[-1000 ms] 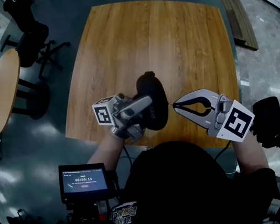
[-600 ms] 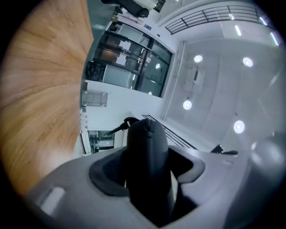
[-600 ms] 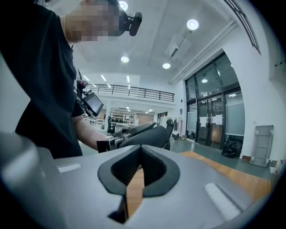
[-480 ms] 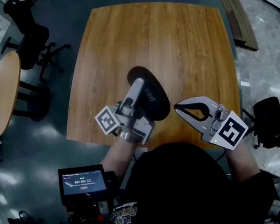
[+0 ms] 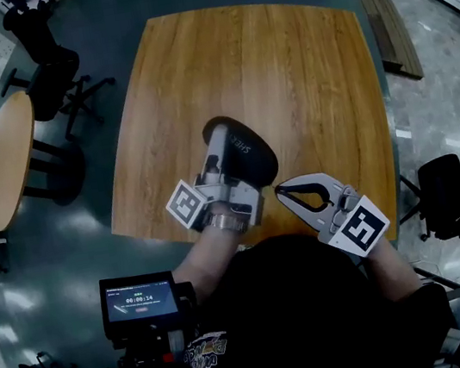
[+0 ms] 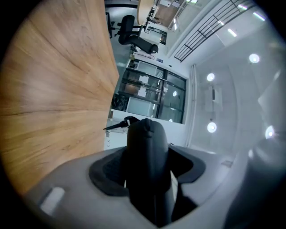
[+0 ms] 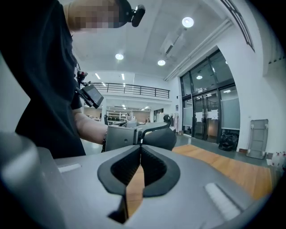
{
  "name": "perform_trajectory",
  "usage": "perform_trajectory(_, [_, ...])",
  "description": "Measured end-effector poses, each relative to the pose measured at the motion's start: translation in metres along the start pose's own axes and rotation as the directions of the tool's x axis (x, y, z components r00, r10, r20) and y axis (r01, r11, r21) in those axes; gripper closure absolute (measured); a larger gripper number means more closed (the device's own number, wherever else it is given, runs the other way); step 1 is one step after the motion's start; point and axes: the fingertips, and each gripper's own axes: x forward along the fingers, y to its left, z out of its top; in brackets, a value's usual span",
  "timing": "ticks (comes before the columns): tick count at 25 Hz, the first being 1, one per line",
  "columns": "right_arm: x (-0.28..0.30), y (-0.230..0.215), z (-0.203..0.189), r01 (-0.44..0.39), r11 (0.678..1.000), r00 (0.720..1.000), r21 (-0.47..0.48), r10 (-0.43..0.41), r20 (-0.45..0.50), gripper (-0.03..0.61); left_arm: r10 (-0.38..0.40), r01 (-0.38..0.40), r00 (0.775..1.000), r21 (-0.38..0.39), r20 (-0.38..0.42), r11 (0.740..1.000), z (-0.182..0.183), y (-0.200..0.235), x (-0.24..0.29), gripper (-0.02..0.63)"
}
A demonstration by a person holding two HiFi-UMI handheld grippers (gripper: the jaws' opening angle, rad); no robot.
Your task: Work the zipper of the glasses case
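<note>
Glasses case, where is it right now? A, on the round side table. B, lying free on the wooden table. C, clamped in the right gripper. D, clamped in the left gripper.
D: the left gripper view shows the black glasses case wedged between the jaws of the left gripper, while the right gripper has its jaws together just beside the case.

Black oval glasses case (image 5: 252, 156) (white lettering showing), at wooden table's (image 5: 297, 63) near edge
</note>
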Motion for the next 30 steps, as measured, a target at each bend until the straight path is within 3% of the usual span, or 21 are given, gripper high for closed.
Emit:
perform_trajectory(4, [0.01,0.008,-0.007,-0.031,1.0,0.999,0.004,0.031,-0.008,0.574,0.043,-0.043,0.999,0.004,0.006,0.999,-0.011,0.009,-0.003,0.352])
perform_trajectory(7, [0.008,0.008,-0.011,-0.026,0.998,0.999,-0.049,0.025,-0.021,0.574,0.057,-0.057,0.998,0.021,-0.007,0.998,-0.015,0.013,-0.004,0.353])
perform_trajectory(13, [-0.008,-0.023,-0.018,0.118,0.993,0.993,0.021,-0.117,-0.009,0.572,0.039,-0.03,0.996,0.112,-0.079,0.993,-0.018,0.007,-0.007,0.353])
perform_trajectory(19, [-0.031,-0.06,-0.029,0.289,0.949,0.955,0.125,-0.295,0.031,0.572,0.018,0.031,0.977,0.227,-0.212,0.973,-0.038,0.001,-0.016,0.355])
perform_trajectory(22, [-0.037,-0.066,-0.032,0.297,0.942,0.951,0.155,-0.306,0.036,0.572,0.023,0.05,0.966,0.274,-0.257,0.961,-0.047,0.001,-0.02,0.356])
perform_trajectory(25, [-0.038,-0.063,-0.031,0.276,0.948,0.956,0.16,-0.288,0.055,0.566,0.034,0.038,0.966,0.27,-0.257,0.962,-0.048,0.006,-0.02,0.356])
perform_trajectory(26, [-0.039,-0.063,-0.029,0.275,0.948,0.955,0.162,-0.289,0.069,0.543,0.04,0.03,0.965,0.263,-0.257,0.964,-0.048,0.008,-0.021,0.356])
perform_trajectory(28, [-0.038,-0.063,-0.027,0.283,0.948,0.951,0.147,-0.297,0.084,0.411,0.053,0.016,0.964,0.255,-0.26,0.967,-0.05,0.013,-0.024,0.356])
perform_trajectory(30, [-0.035,-0.064,-0.025,0.293,0.952,0.95,0.091,-0.301,0.081,0.366,0.057,0.014,0.961,0.252,-0.269,0.968,-0.052,0.015,-0.025,0.356])
